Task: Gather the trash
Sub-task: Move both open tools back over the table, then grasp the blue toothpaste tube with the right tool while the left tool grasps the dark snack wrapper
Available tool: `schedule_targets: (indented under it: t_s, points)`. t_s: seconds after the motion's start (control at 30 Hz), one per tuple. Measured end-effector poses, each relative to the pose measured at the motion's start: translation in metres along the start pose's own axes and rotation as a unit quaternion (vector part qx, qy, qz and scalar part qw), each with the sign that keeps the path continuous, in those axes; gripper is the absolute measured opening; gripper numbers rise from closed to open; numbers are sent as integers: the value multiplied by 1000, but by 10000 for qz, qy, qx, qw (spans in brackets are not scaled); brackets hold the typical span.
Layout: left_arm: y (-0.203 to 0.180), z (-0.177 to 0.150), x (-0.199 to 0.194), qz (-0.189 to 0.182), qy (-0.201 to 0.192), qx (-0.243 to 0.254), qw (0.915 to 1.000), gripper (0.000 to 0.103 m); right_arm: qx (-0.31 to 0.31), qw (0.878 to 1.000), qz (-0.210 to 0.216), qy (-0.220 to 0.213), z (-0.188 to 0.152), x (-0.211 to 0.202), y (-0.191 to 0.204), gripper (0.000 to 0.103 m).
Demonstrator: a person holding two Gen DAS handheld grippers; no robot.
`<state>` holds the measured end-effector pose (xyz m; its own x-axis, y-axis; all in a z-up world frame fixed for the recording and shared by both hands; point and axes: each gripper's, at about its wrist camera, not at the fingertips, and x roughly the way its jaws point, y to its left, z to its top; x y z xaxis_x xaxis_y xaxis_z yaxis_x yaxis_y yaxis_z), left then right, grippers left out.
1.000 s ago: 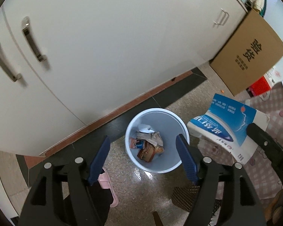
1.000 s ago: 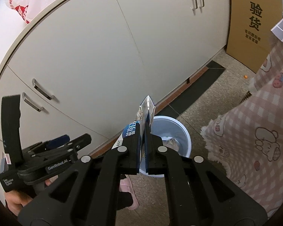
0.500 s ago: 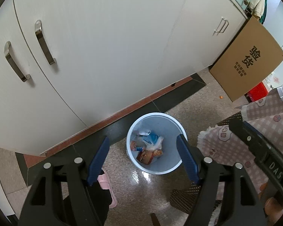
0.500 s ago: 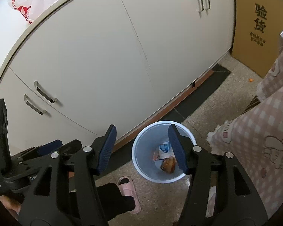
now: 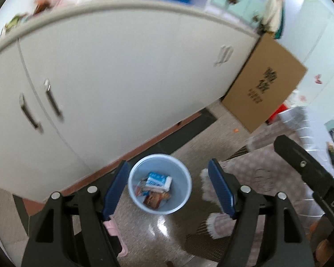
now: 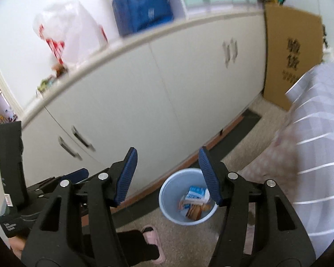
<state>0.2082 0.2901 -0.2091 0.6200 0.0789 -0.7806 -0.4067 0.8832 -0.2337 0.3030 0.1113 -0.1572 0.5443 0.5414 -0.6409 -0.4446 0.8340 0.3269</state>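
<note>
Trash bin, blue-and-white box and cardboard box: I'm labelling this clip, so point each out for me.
trash bin (image 5: pixel 184 175), left wrist view, inner wall at right.
blue-and-white box (image 5: pixel 158 179), left wrist view, its top face.
cardboard box (image 5: pixel 263 89), left wrist view, printed front face.

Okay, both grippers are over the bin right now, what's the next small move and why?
Probably swing both grippers away from the bin toward the cloth-covered table to look for more trash. The blue and white box already lies in the bin on other wrappers, and the left gripper and right gripper are both open with nothing between their pads.
</note>
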Motion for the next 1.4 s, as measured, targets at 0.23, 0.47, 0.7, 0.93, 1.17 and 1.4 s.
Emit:
schedule_targets:
  t_s: [0.23,0.47,0.7,0.93,1.17,1.4]
  points:
    - [-104,8,-44,-633,-326,817,9941,72,173,9960,-509,-719,19,-119,-61,57]
    - [-241,-13,-54,-1473,-83,1852,9716,73,425,9837,-1658,-546,0,-195,-173,58]
    - [-337,-34,-40,-1773,118,2444,9533,74,583,9628,-2637,-17,-31,-218,-268,58]
    - [-388,-36,-10,-1947,346,2437,9495,74,339,9699,-2377,417,-37,-202,-305,37]
    - [-429,-32,18,-1905,412,2356,9521,74,598,9706,-2328,115,-35,-212,-324,8]
    - [-443,-29,53,-1883,767,2197,9541,55,935,9693,-2259,-250,-34,-231,-337,7]
